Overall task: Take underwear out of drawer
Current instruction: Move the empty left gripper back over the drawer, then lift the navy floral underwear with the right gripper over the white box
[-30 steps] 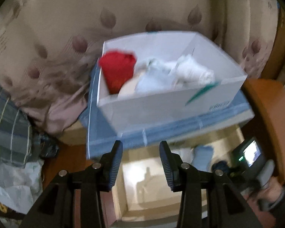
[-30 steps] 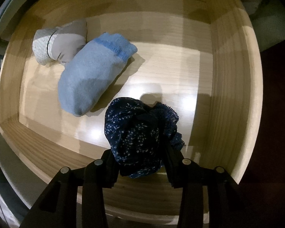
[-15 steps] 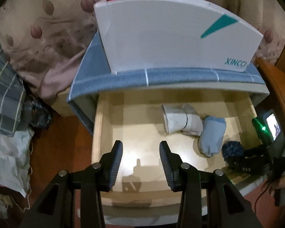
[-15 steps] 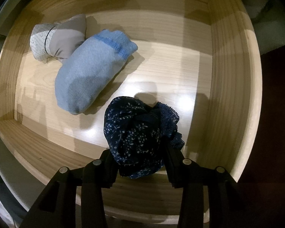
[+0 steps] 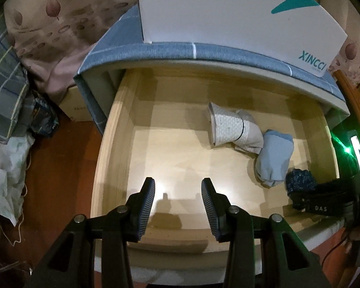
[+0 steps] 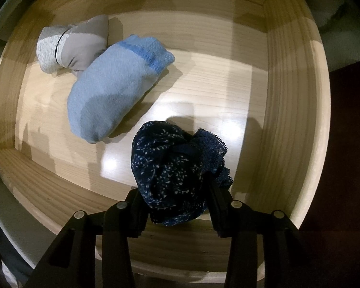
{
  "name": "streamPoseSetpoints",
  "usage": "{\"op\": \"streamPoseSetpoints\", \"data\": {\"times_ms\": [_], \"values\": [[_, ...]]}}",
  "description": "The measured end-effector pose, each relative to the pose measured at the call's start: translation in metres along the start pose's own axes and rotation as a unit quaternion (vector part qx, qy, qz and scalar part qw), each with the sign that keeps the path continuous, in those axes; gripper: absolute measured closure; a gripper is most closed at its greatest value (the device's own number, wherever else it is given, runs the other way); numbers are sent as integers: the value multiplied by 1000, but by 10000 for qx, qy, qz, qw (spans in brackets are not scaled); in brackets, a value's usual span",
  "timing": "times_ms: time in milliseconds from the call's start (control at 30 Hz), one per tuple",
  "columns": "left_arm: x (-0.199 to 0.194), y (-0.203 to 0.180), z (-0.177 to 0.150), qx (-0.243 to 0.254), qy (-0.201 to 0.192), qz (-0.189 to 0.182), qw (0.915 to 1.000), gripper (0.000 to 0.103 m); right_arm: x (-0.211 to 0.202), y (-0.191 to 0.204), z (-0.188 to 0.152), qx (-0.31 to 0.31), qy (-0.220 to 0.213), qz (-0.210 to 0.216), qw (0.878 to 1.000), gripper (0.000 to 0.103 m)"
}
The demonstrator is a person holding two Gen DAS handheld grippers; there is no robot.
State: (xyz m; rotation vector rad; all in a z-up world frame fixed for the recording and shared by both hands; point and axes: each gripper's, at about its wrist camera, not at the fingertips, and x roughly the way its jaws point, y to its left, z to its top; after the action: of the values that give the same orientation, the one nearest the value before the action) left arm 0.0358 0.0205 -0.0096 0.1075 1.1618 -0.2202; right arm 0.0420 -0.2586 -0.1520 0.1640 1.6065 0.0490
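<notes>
An open pale wooden drawer (image 5: 112, 129) (image 6: 288, 96) holds rolled underwear. My right gripper (image 6: 172, 187) points straight down into its near right corner, shut on a dark navy bundle with white specks and a lace edge (image 6: 172, 170) (image 5: 298, 182). A light blue roll (image 6: 112, 91) (image 5: 274, 158) and a grey and white patterned roll (image 6: 69, 45) (image 5: 235, 129) lie on the drawer floor behind it. My left gripper (image 5: 178, 194) hangs over the drawer's front left part, open, nothing between its fingers. In the left wrist view the right gripper's black body (image 5: 324, 204) shows at the right edge.
A white cardboard box (image 5: 228, 12) stands on the blue-covered cabinet top (image 5: 156, 50) above the drawer. Bedding with a leaf print (image 5: 60, 24), plaid cloth (image 5: 4, 84) and plastic bags (image 5: 4, 175) crowd the left. Red-brown floor (image 5: 60, 168) lies beside the drawer.
The left gripper has sunk from the level of the box's open top to just above the drawer, so the drawer's inside now fills its view. The right gripper keeps its hold, almost still.
</notes>
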Motion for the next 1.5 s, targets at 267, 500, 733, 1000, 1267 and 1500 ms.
{"op": "streamPoseSetpoints", "data": {"times_ms": [267, 500, 733, 1000, 1267, 1500], "values": [[1, 6, -4, -122, 6, 21, 9999, 62, 1, 8, -4, -142, 15, -227, 9996, 64], [2, 8, -5, -211, 38, 22, 9998, 62, -5, 23, -7, -248, -92, -407, 9988, 70], [2, 10, -7, -292, 8, 9, 9996, 62, -17, 32, -14, -303, -538, -533, 9967, 79], [2, 12, -8, -339, -51, 106, 9994, 62, -44, 39, -28, 48, -1259, -274, 9917, 81], [0, 21, -8, -548, -72, 47, 9985, 62, -94, 44, -44, 186, -1887, 42, 9819, 81], [-3, 22, -9, -558, -110, 56, 9984, 62, -156, 36, -53, 60, -2386, 171, 9709, 81]]}}
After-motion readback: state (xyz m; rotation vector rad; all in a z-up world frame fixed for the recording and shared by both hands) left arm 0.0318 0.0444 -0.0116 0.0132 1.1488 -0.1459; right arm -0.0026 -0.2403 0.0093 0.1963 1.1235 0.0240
